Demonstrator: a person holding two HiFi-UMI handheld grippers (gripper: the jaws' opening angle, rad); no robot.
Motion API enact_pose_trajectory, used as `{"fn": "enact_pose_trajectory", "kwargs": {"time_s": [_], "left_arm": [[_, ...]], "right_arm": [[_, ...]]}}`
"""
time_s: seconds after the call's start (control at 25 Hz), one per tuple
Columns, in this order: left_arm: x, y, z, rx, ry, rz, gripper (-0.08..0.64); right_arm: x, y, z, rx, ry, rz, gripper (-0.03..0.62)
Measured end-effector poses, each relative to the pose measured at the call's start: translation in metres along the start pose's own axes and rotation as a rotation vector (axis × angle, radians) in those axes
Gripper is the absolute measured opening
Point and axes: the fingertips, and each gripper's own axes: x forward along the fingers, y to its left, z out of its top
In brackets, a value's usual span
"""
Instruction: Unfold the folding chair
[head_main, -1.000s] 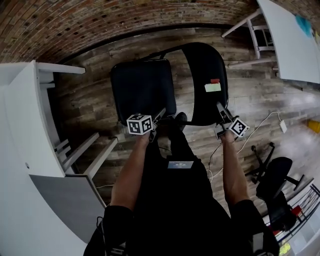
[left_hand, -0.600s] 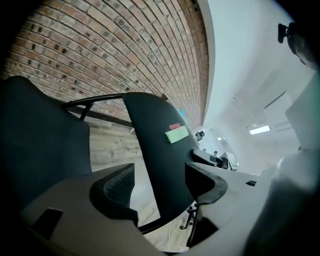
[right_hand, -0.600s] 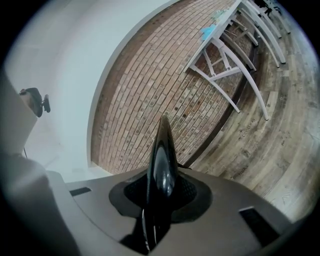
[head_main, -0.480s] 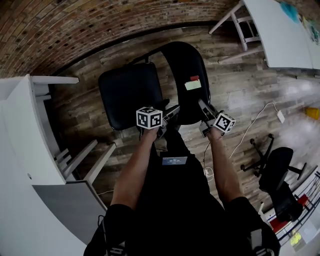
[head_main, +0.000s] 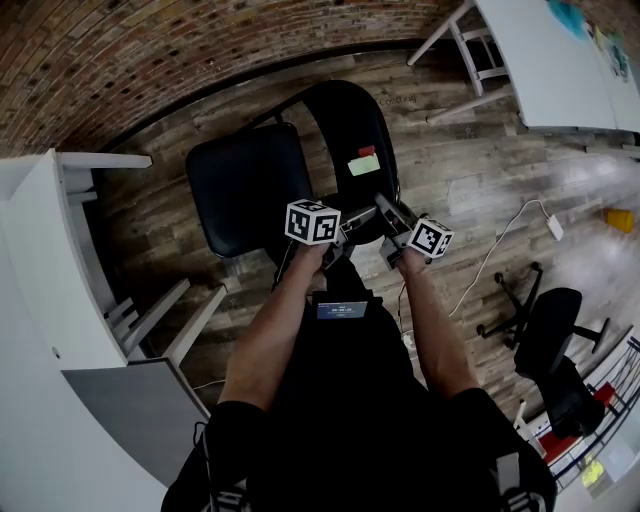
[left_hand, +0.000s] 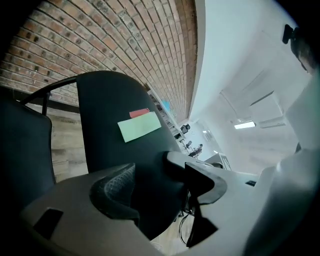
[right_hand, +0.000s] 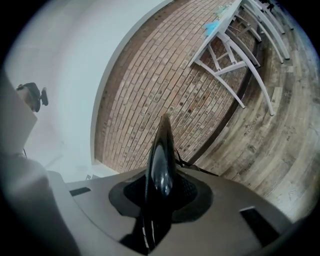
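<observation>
1. The folding chair (head_main: 250, 185) stands opened on the wood floor (head_main: 480, 180), right in front of the person, same as a second ago.
2. The left gripper (head_main: 352, 222) has left the seat's corner and swung over to the backrest (head_main: 350, 130), jaws apart, pinching nothing.
3. The right gripper (head_main: 383, 208) is still clamped on the backrest's rim.

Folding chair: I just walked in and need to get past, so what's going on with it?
A person stands over the black folding chair with a gripper in each hand. The right gripper is clamped on the edge of the backrest. The left gripper is open, facing the backrest and holding nothing. The chair looks opened out.
</observation>
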Motion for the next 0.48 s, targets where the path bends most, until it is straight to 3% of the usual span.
{"fn": "enact_pose_trajectory", "kwargs": {"time_s": [0.48], "left_arm": [[-0.023, 0.006, -0.012, -0.131, -0.03, -0.015, 0.328]], "right_arm": [[0.015, 0.021, -0.017, -0.003, 0.01, 0.013, 0.092]]}}
